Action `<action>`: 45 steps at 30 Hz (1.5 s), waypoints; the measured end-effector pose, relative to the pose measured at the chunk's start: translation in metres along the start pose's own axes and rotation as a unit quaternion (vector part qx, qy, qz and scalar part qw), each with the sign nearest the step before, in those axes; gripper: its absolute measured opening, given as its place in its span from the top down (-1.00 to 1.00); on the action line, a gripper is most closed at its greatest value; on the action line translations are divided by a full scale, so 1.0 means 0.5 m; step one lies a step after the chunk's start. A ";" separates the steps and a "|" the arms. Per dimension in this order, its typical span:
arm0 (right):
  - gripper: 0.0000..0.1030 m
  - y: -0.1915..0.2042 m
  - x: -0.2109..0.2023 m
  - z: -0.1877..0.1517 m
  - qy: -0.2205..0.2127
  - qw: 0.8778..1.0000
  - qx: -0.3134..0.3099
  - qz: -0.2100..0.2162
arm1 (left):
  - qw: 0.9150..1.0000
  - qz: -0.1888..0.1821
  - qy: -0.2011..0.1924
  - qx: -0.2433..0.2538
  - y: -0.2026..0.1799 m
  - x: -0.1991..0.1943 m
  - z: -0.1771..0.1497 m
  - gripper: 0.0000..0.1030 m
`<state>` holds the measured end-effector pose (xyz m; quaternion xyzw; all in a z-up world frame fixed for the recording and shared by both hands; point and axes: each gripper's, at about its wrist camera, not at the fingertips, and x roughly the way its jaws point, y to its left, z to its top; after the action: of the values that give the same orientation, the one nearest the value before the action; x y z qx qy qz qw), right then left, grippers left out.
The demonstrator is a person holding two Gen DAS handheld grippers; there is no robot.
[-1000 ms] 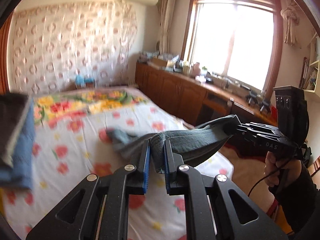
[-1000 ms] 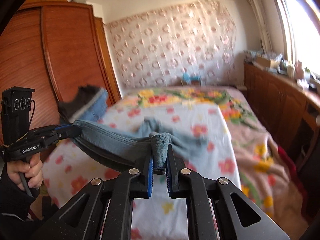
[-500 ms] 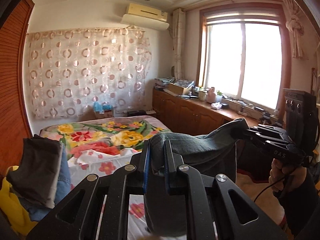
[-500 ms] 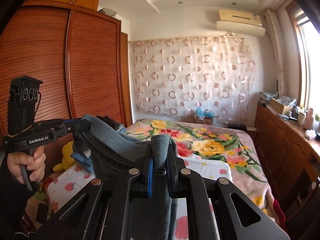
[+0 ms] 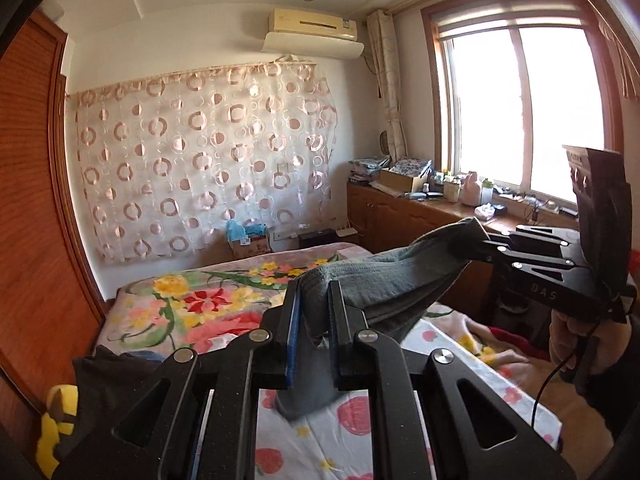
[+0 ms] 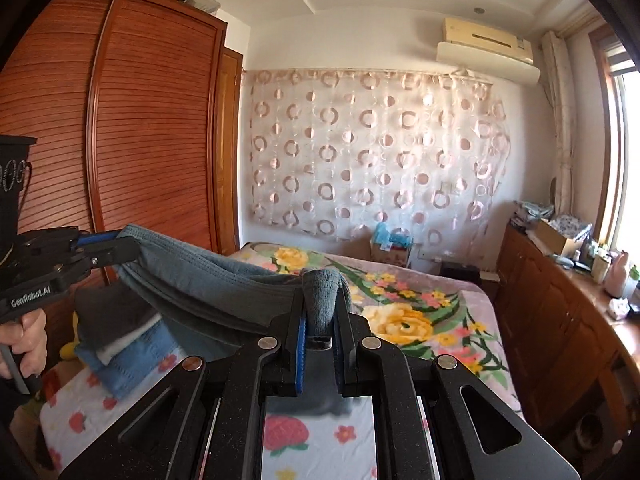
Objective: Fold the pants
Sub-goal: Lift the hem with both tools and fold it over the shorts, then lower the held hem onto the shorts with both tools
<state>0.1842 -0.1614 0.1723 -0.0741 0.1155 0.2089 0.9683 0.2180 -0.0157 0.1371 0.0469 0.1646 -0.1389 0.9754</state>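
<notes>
Grey-blue pants (image 5: 392,280) hang in the air above the bed, stretched between both grippers. My left gripper (image 5: 314,300) is shut on one end of the waistband. My right gripper (image 6: 320,300) is shut on the other end. In the left wrist view the right gripper (image 5: 486,246) shows at the right, clamping the fabric. In the right wrist view the left gripper (image 6: 116,246) shows at the left, clamping the pants (image 6: 208,280). The rest of the pants drops below the jaws, mostly hidden.
The bed with a floral sheet (image 5: 200,312) lies below. A stack of folded clothes (image 6: 120,336) and a yellow toy (image 5: 56,428) sit at its left edge by the wooden wardrobe (image 6: 140,140). A cluttered wooden cabinet (image 6: 560,304) runs under the window on the right.
Both grippers have risen with the pants, lifting them off the bed until they hang free. The views now tilt up toward the curtain and ceiling.
</notes>
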 end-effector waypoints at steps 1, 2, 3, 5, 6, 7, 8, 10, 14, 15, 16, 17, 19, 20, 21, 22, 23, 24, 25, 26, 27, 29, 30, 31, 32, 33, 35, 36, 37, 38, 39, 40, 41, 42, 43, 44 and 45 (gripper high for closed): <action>0.80 0.002 0.005 -0.006 0.005 1.000 0.000 0.001 | 1.000 -0.001 0.007 0.003 -0.001 0.002 -0.013 0.75; 0.80 0.005 0.008 -0.019 0.011 1.000 0.002 0.003 | 1.000 -0.003 0.017 0.003 -0.001 0.004 -0.036 0.75; 0.80 0.006 0.009 -0.040 0.021 1.000 0.006 0.010 | 1.000 -0.004 0.026 0.000 -0.002 0.003 -0.061 0.75; 0.80 0.014 0.023 -0.090 0.048 0.998 0.013 0.024 | 0.998 -0.012 0.053 -0.005 -0.011 0.002 -0.126 0.75; 0.80 0.023 0.028 -0.115 0.062 0.998 0.013 0.030 | 0.998 -0.012 0.063 -0.002 -0.018 0.000 -0.154 0.75; 0.80 0.031 0.030 -0.137 0.075 0.996 0.013 0.035 | 0.997 -0.012 0.072 0.001 -0.026 -0.007 -0.186 0.75; 0.80 0.043 0.031 -0.162 0.088 0.995 0.012 0.040 | 0.996 -0.015 0.086 0.002 -0.033 -0.011 -0.219 0.75; 0.80 0.062 0.025 -0.200 0.110 0.993 0.016 0.050 | 0.993 -0.022 0.115 0.001 -0.045 -0.020 -0.267 0.75; 0.80 0.098 0.006 -0.258 0.145 0.986 0.034 0.076 | 0.989 -0.026 0.148 -0.002 -0.058 -0.064 -0.349 0.75; 0.80 0.100 -0.002 -0.262 0.150 0.985 0.037 0.083 | 0.988 -0.028 0.151 -0.003 -0.062 -0.075 -0.360 0.75; 0.80 0.104 -0.011 -0.273 0.156 0.983 0.039 0.088 | 0.988 -0.030 0.154 -0.007 -0.064 -0.086 -0.371 0.75; 0.80 0.107 -0.016 -0.282 0.162 0.982 0.043 0.092 | 0.987 -0.030 0.156 -0.012 -0.067 -0.098 -0.384 0.75; 0.80 0.101 -0.025 -0.302 0.172 0.979 0.054 0.100 | 0.987 -0.028 0.160 -0.013 -0.078 -0.117 -0.406 0.75; 0.80 0.097 -0.030 -0.313 0.176 0.977 0.060 0.103 | 0.987 -0.026 0.161 -0.016 -0.081 -0.122 -0.413 0.75; 0.80 0.095 -0.033 -0.317 0.179 0.976 0.062 0.105 | 0.986 -0.026 0.162 -0.022 -0.085 -0.129 -0.423 0.75; 0.80 0.082 -0.041 -0.312 0.179 0.976 0.061 0.103 | 0.985 -0.030 0.165 -0.031 -0.083 -0.130 -0.433 0.75; 0.80 0.084 -0.045 -0.312 0.180 0.977 0.059 0.099 | 0.984 -0.034 0.170 -0.039 -0.083 -0.132 -0.445 0.75; 0.80 0.072 -0.051 -0.322 0.180 0.977 0.060 0.096 | 0.983 -0.034 0.173 -0.044 -0.085 -0.133 -0.455 0.75; 0.80 0.070 -0.054 -0.325 0.180 0.977 0.062 0.095 | 0.983 -0.032 0.177 -0.046 -0.086 -0.133 -0.465 0.74; 0.80 0.067 -0.057 -0.323 0.181 0.977 0.064 0.096 | 0.982 -0.029 0.181 -0.048 -0.089 -0.133 -0.476 0.74; 0.80 0.068 -0.061 -0.331 0.184 0.976 0.064 0.096 | 0.981 -0.031 0.186 -0.053 -0.091 -0.133 -0.487 0.74; 0.80 0.067 -0.057 -0.333 0.188 0.976 0.063 0.094 | 0.979 -0.034 0.192 -0.060 -0.091 -0.135 -0.501 0.74; 0.80 0.073 -0.061 -0.335 0.188 0.976 0.062 0.093 | 0.979 -0.035 0.193 -0.063 -0.092 -0.137 -0.506 0.74; 0.80 0.081 -0.056 -0.341 0.189 0.976 0.061 0.093 | 0.978 -0.036 0.193 -0.066 -0.093 -0.141 -0.508 0.74; 0.80 0.080 -0.057 -0.337 0.189 0.975 0.063 0.094 | 0.978 -0.037 0.193 -0.069 -0.094 -0.143 -0.511 0.74; 0.80 0.088 -0.070 -0.354 0.188 0.975 0.065 0.096 | 0.978 -0.037 0.192 -0.072 -0.095 -0.148 -0.513 0.74; 0.80 0.088 -0.079 -0.355 0.187 0.975 0.069 0.098 | 0.978 -0.039 0.190 -0.075 -0.097 -0.158 -0.517 0.74; 0.80 0.088 -0.085 -0.359 0.186 0.975 0.072 0.100 | 0.978 -0.039 0.190 -0.076 -0.098 -0.162 -0.520 0.74; 0.80 0.085 -0.086 -0.364 0.185 0.974 0.075 0.103 | 0.978 -0.039 0.190 -0.077 -0.098 -0.165 -0.522 0.74; 0.80 0.083 -0.090 -0.361 0.186 0.974 0.077 0.104 | 0.978 -0.039 0.191 -0.077 -0.100 -0.167 -0.525 0.74; 0.80 0.082 -0.082 -0.370 0.187 0.974 0.077 0.104 | 0.978 -0.038 0.193 -0.076 -0.103 -0.168 -0.529 0.74; 0.80 0.083 -0.081 -0.370 0.188 0.974 0.076 0.104 | 0.977 -0.036 0.194 -0.074 -0.102 -0.167 -0.531 0.74; 0.80 0.084 -0.075 -0.373 0.190 0.974 0.074 0.103 | 0.977 -0.034 0.196 -0.071 -0.103 -0.166 -0.534 0.74; 0.80 0.083 -0.071 -0.385 0.191 0.974 0.073 0.101 | 0.977 -0.032 0.198 -0.070 -0.104 -0.166 -0.538 0.73; 0.80 0.084 -0.068 -0.387 0.193 0.973 0.072 0.100 | 0.977 -0.032 0.199 -0.070 -0.104 -0.165 -0.541 0.73; 0.80 0.082 -0.069 -0.392 0.194 0.973 0.074 0.100 | 0.977 -0.032 0.201 -0.070 -0.103 -0.162 -0.542 0.70; 0.80 0.082 -0.069 -0.397 0.195 0.973 0.075 0.099 | 0.976 -0.032 0.201 -0.071 -0.102 -0.162 -0.543 0.69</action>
<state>0.0984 -0.1758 -0.0136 -0.0285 0.3239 0.2763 0.9044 0.0465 -0.0067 -0.0937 -0.0006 0.3685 -0.1454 0.9182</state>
